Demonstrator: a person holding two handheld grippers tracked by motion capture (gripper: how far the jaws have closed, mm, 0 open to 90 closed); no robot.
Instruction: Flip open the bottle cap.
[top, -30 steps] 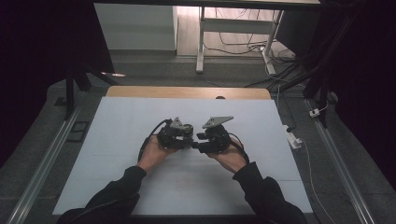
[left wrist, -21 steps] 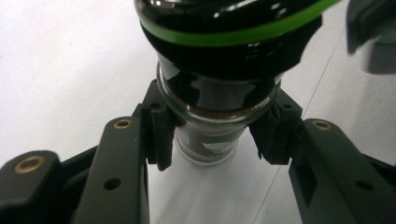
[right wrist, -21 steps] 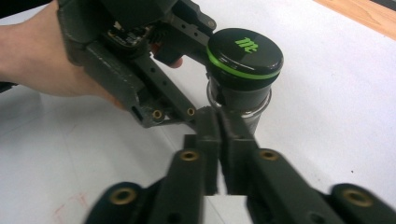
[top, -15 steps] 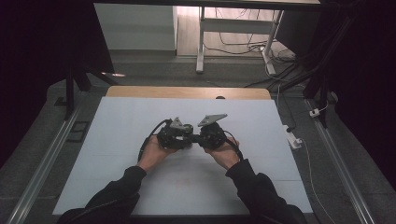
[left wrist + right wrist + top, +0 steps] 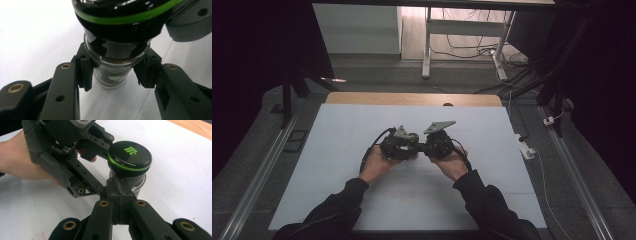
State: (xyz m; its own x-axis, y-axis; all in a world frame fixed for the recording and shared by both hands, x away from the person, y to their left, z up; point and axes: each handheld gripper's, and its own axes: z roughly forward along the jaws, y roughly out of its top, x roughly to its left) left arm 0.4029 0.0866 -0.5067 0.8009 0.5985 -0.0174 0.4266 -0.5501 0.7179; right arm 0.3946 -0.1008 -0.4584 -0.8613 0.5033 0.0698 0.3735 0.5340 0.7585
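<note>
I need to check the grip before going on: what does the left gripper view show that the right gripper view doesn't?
Left gripper view: the pads of the left gripper press the glass neck of the jar from both sides, and brown contents show inside the glass. Right gripper view: the top of the lid with its green logo, the hand holding the left gripper, and the right gripper, jaws shut together just in front of the jar. Both: the jar with its black, green-ringed lid, and the white table.

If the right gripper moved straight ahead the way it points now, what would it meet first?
Most likely the glass jar with the black, green-ringed lid, directly ahead of the shut right gripper and held by the left gripper; whether they already touch is unclear.
</note>
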